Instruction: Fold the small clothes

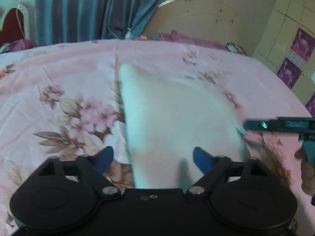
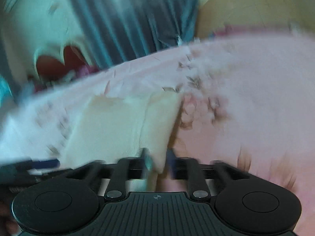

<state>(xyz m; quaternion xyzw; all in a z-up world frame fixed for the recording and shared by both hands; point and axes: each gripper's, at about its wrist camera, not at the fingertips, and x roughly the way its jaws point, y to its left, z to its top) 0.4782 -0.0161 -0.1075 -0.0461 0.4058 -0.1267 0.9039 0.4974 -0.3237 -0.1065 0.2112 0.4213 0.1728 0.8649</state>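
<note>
A small white garment [image 1: 173, 118] lies on the pink floral bedsheet [image 1: 59, 74], partly folded. My left gripper [image 1: 153, 158] is open, its blue fingertips [image 1: 104, 157] spread on either side of the garment's near end. My right gripper [image 2: 159, 162] has its fingers close together around the garment's near corner [image 2: 155, 137], which passes between them; the view is blurred. The right gripper also shows in the left wrist view [image 1: 244, 127], touching the garment's right edge. The left gripper's blue tip appears at the left of the right wrist view [image 2: 45, 164].
The bed [image 2: 256, 98] fills both views. A blue-grey curtain [image 1: 88, 9] hangs behind it, a beige headboard [image 1: 196, 19] stands at the back right, and a tiled wall [image 1: 291, 39] is on the right. A cream and red piece of furniture [image 2: 59, 63] sits at the back left.
</note>
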